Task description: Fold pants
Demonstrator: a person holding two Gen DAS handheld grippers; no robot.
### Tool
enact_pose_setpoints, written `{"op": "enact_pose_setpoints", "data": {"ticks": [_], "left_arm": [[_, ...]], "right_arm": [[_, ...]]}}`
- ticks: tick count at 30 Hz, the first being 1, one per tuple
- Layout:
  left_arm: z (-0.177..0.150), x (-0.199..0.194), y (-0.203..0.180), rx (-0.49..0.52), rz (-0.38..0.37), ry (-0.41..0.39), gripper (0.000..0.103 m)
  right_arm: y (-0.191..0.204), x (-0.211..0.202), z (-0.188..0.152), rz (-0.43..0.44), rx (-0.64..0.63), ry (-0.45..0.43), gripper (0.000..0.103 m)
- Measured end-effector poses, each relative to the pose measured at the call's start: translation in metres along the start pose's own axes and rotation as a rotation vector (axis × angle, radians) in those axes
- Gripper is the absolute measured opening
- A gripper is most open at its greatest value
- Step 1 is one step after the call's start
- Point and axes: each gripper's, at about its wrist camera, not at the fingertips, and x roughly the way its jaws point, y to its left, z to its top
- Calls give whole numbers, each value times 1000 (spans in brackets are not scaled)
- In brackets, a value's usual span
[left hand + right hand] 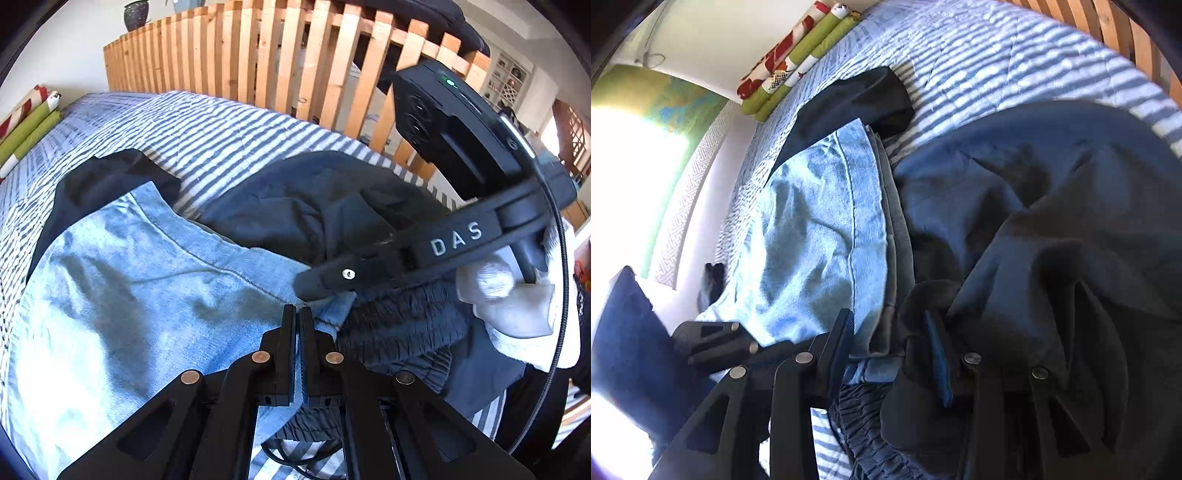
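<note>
There the left gripper (298,314) sat closed beside the jeans (129,295); the right gripper (890,332) clamped dark pants (1034,221) right of the jeans.

Light jeans (122,295) bottom cut off, dark pants (1052,229) hiding right jaw, window glare washed out

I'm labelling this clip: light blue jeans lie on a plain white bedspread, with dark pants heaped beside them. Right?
Not quite. The bedspread is striped blue and white, not plain white; the left wrist view shows the stripes clearly. The rest holds: the light blue jeans lie on it, with dark pants heaped beside them.
</note>
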Motion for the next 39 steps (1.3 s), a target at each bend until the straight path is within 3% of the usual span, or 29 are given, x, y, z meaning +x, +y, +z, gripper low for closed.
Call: {"op": "enact_pose_setpoints", "data": {"ticks": [2,4,6,10,13,15,18,21,22,23,24,27,32,35,39], "left_arm": [[0,1,-7,42,29,7,3],[-4,-1,-19,93,63,-3,15],[-7,-1,-32,151,91,-17,36],[-9,13,-47,214,101,17,37],[-6,23,-53,257,167,17,40],[-2,31,-53,274,212,29,44],[-2,39,-57,319,216,51,45],[-2,48,-57,348,206,64,41],[-1,49,-54,335,174,71,32],[1,49,-51,316,148,73,17],[4,45,-48,292,149,56,12],[7,17,-40,186,98,-33,10],[1,-47,-18,45,14,-174,6],[-6,-63,-12,1,-7,-194,4],[-7,-57,-12,45,37,-187,4]], "right_arm": [[1,-2,-1,14,1,-2,16],[3,-7,-1,10,15,-18,10],[-2,-5,0,-5,35,-4,9],[-9,2,1,-66,46,12,10],[-10,-1,2,-71,53,7,17],[-17,-9,3,-119,66,-33,20],[-32,-19,5,-125,122,-59,20],[-39,-22,6,-97,144,-59,20],[-39,-21,5,-84,142,-55,20],[-39,-21,5,-84,142,-55,20],[-38,-21,5,-73,138,-54,20],[-33,-25,5,-31,112,-63,24],[-19,-39,12,29,56,-130,49],[-12,-24,23,99,44,-71,59],[-18,12,36,207,124,38,61]]}}
